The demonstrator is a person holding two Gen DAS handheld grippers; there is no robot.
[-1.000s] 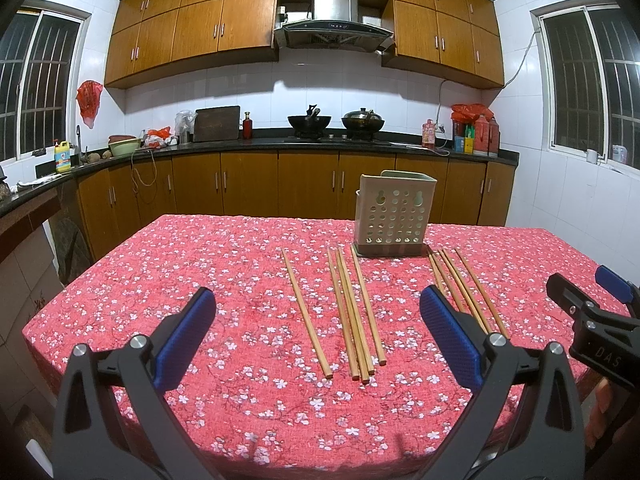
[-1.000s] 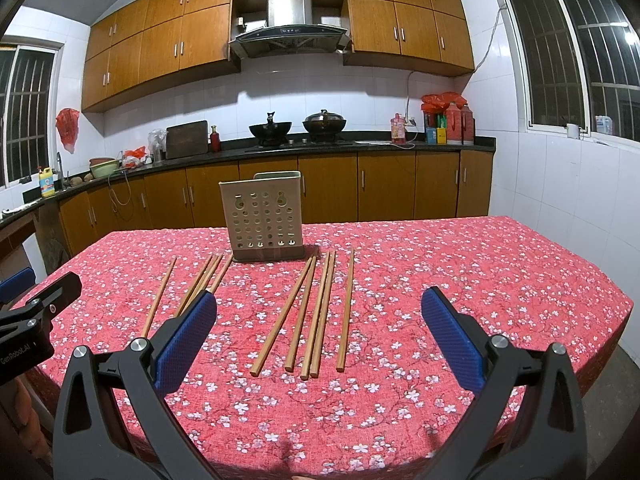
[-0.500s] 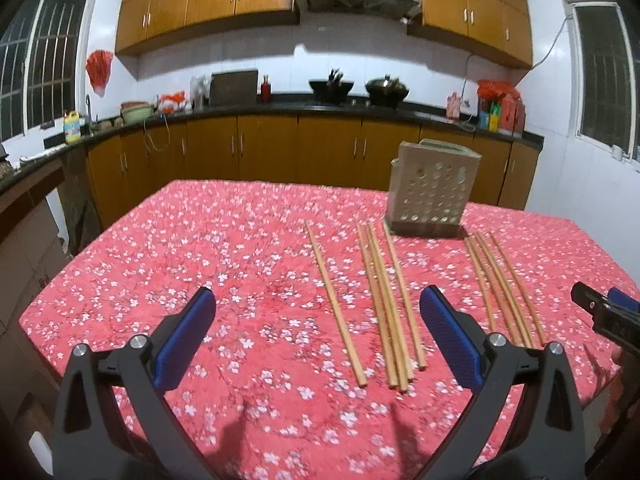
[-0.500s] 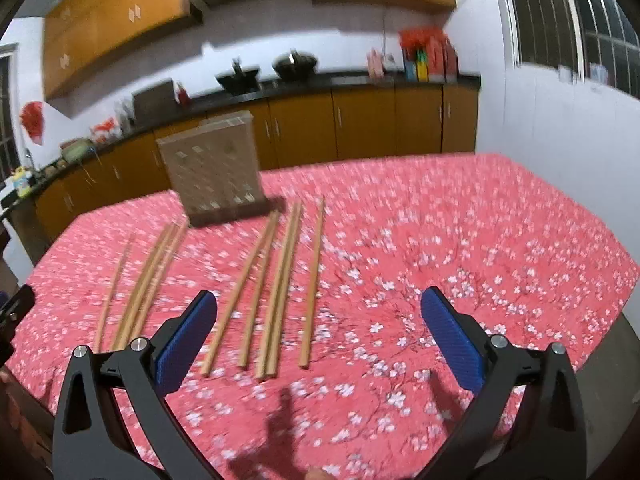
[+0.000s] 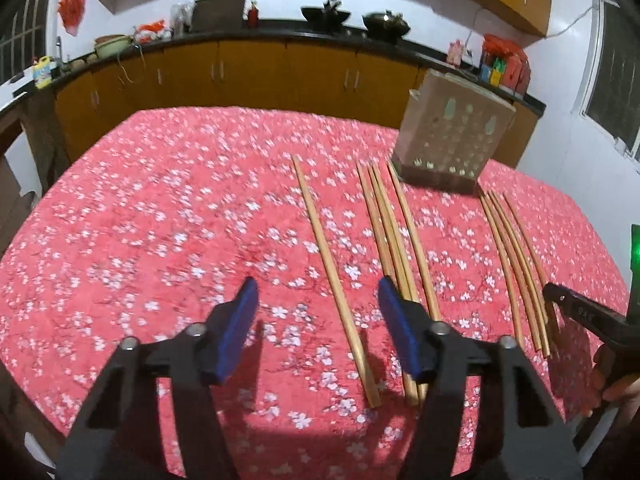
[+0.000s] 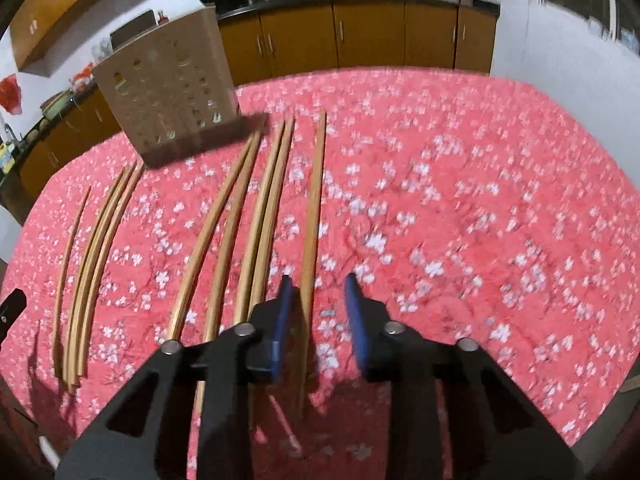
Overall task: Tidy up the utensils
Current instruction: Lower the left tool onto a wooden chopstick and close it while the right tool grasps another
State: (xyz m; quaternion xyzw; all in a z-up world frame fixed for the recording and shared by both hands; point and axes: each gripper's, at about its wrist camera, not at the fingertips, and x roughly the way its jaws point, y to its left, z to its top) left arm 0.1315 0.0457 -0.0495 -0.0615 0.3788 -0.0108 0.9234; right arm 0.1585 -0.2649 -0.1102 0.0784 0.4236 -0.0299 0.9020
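Observation:
Several wooden chopsticks lie on the red floral tablecloth in front of a beige perforated utensil holder (image 5: 454, 142), which also shows in the right wrist view (image 6: 168, 88). My left gripper (image 5: 318, 308) is open, low over the cloth, its jaws on either side of a lone chopstick (image 5: 334, 276), not touching it. My right gripper (image 6: 320, 304) is half closed around the near end of the rightmost chopstick (image 6: 314, 208); its left pad (image 6: 285, 308) is close against the stick, the right pad apart from it. The right gripper's edge shows in the left wrist view (image 5: 580, 316).
The table (image 5: 140, 220) has its near edge just below both grippers. A group of chopsticks (image 5: 394, 240) lies right of the left gripper, another group (image 5: 516, 264) further right. Kitchen counters and cabinets (image 5: 260, 68) stand behind the table.
Both grippers have dropped down and forward toward the chopsticks. Both have narrowed their jaws, the right one much more, and it now straddles the rightmost chopstick.

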